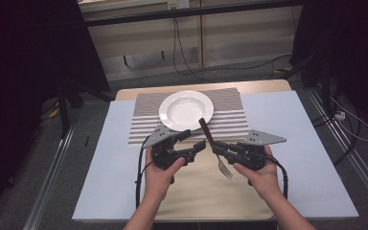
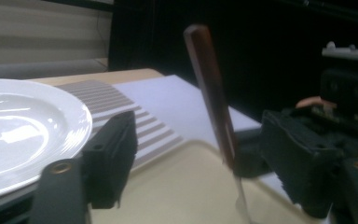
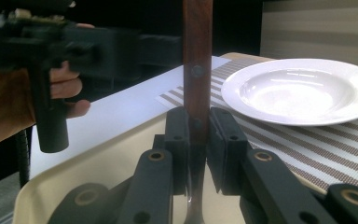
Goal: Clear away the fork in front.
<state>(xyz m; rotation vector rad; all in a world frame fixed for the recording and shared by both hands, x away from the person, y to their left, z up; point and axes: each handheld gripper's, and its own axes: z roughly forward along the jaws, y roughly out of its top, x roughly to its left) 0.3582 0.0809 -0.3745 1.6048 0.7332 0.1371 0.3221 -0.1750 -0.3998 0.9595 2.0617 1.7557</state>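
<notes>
A fork [image 1: 206, 130] with a brown wooden handle stands nearly upright, tines down, over a beige tray [image 1: 206, 194]. My right gripper [image 1: 216, 147] is shut on the low end of that handle [image 3: 197, 70], pads pressing both sides [image 3: 198, 133]. My left gripper [image 1: 195, 140] is just left of the fork and points at it, open. In the left gripper view the fork [image 2: 212, 102] rises in the gap between its jaws [image 2: 207, 161], and neither pad touches it. A white plate [image 1: 165, 112] lies behind both grippers.
The plate rests on a striped placemat [image 1: 230, 112], shown in the gripper views too [image 2: 121, 100] [image 3: 307, 149]. A pale sheet [image 1: 297, 143] covers the table. Cables trail from both grippers toward the person. Dark stands and floor cables lie beyond the table.
</notes>
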